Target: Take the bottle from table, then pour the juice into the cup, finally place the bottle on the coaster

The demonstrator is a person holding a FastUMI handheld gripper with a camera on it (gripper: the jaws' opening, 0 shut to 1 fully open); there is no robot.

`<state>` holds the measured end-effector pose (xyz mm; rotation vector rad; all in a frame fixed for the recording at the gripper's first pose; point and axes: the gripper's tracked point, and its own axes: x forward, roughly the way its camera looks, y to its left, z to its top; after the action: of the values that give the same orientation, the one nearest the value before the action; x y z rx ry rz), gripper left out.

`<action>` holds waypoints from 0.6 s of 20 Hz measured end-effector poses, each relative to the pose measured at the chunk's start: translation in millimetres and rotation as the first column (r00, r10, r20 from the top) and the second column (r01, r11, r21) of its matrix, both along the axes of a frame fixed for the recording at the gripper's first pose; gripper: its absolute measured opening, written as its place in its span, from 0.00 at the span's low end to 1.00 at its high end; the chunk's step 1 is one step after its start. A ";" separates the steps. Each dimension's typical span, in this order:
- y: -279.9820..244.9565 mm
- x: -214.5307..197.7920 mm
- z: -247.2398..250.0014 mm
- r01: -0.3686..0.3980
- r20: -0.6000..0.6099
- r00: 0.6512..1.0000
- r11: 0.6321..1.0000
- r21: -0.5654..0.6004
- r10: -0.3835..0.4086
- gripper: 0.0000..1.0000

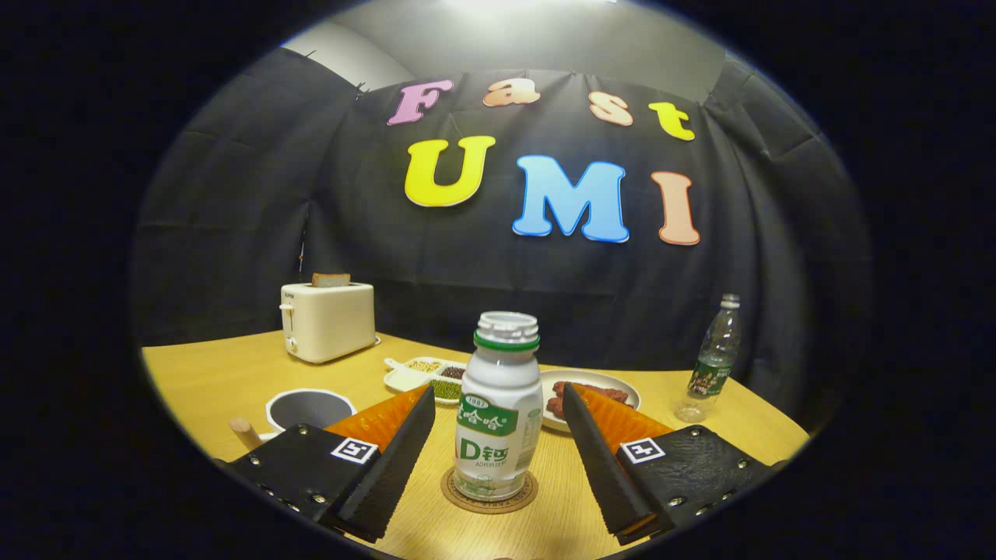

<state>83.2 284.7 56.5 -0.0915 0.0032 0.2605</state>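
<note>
The white juice bottle [499, 408] stands upright on the round cork coaster [489, 490], its cap off and its mouth open, and everything else is best placed from it. The gripper [498, 439] has its fingers spread wide, one on each side of the bottle with a clear gap to either wall, so neither pad presses on it; the bottle rests under its own weight. Judging by that, the bottle sits where the task wants it at the end, and the open spread looks like a release stance, though it would look the same for an approach, and the view alone does not settle which. To the bottle's left, close to the left finger, is one white cup [309, 407] with a dark inside; whether juice lies in it cannot be made out. A wooden handle end [242, 430] pokes up just beside that cup. Behind the bottle and to its left lies one white divided dish [424, 374] holding small heaps of beans or grains, at least three kinds. Behind it to the right is one plate [595, 389] with reddish sausage pieces, partly hidden by the right finger. Far back on the left stands one cream toaster [327, 320] with one slice of bread [331, 279] sticking up. Well off to the right stands one clear plastic water bottle [712, 358], capped. All share the wooden table [218, 373].
</note>
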 end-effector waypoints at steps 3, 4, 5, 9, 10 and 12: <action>-7.3 -21.1 28.2 0.000 0.050 0.999 1.000 -0.003 0.000 0.98; -8.9 -29.4 38.4 0.003 0.070 0.998 1.000 -0.006 -0.002 0.98; -11.6 -38.2 47.4 0.007 0.089 0.996 1.000 -0.007 -0.006 0.98; -24.9 -71.9 78.4 0.011 0.146 0.989 1.000 0.016 -0.014 0.97; -31.2 -77.9 84.2 0.015 0.160 0.987 1.000 0.022 -0.018 0.97; -44.3 -85.8 93.6 0.020 0.180 0.983 0.999 0.030 -0.025 0.97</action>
<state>-2.6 240.4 150.1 -0.0868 -0.1797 0.2288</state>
